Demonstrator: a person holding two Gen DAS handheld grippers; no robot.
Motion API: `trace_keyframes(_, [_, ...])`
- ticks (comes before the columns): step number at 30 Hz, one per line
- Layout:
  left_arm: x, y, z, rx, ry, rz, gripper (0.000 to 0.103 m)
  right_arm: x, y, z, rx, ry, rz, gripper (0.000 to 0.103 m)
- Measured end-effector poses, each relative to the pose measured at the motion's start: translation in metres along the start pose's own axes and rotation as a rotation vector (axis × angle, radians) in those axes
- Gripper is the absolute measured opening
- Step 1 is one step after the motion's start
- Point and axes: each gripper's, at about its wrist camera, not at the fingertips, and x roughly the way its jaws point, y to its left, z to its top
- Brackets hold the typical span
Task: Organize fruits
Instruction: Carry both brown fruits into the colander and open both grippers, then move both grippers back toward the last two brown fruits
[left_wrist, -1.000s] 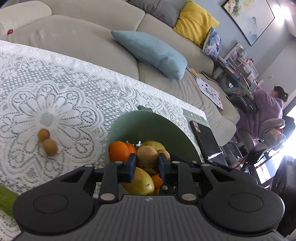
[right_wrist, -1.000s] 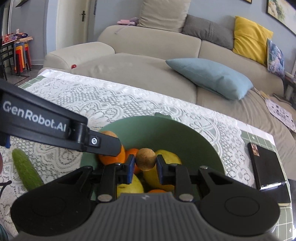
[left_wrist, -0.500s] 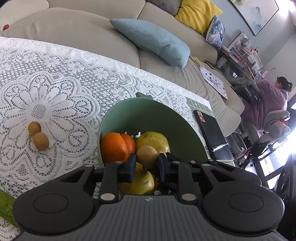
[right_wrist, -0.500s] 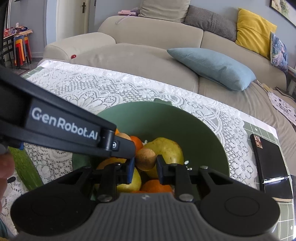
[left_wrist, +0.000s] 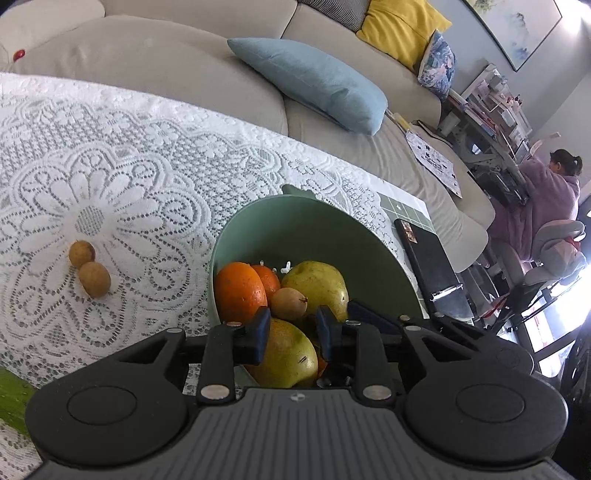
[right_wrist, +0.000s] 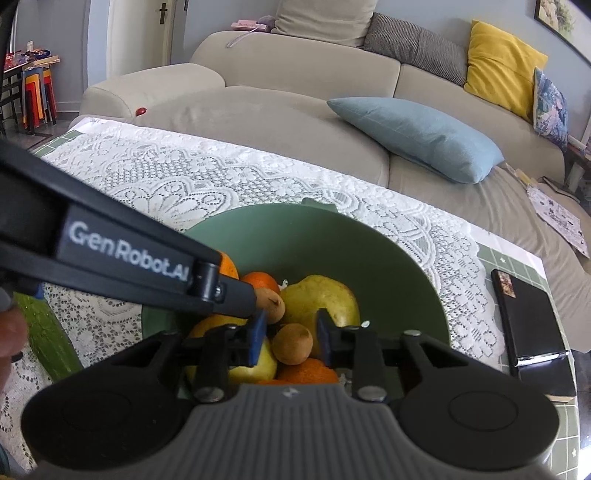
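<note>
A green bowl (left_wrist: 317, 221) on the lace tablecloth holds oranges (left_wrist: 240, 291), pears (left_wrist: 317, 282) and small brown fruits. In the left wrist view my left gripper (left_wrist: 291, 332) is open over the bowl; a small brown fruit (left_wrist: 289, 302) lies free just beyond its fingertips. In the right wrist view my right gripper (right_wrist: 290, 338) is open above the bowl (right_wrist: 369, 251); another small brown fruit (right_wrist: 291, 343) rests on the pile between its fingers, touching neither. The left gripper's arm crosses this view. Two more small brown fruits (left_wrist: 88, 269) lie on the cloth left of the bowl.
A green cucumber (right_wrist: 48, 336) lies on the cloth left of the bowl. A black notebook (right_wrist: 528, 332) sits at the table's right edge. A beige sofa with a blue pillow (right_wrist: 417, 136) runs behind the table. A person sits at a desk far right (left_wrist: 539, 199).
Both grippers lowered into the bowl and opened. Each let go of its small brown fruit, which now rests on the fruit pile.
</note>
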Motion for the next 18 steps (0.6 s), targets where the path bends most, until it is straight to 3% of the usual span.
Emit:
trace_keyframes(8, [-0.031,-0.005,0.0,0.082,-0.057,0.03,0.032,-0.013,0.011,0.004,0.006,-0.054,-0.009,0.041])
trace_keyframes(12, [-0.046,-0.003,0.0,0.131,-0.094,0.072,0.034,-0.021,0.015,0.008,0.032,-0.1,0.018,0.052])
trace_keyframes(18, [-0.066,0.009,-0.001,0.172,-0.132,0.129,0.035,-0.028,0.027,0.01,0.051,-0.147,0.07,0.058])
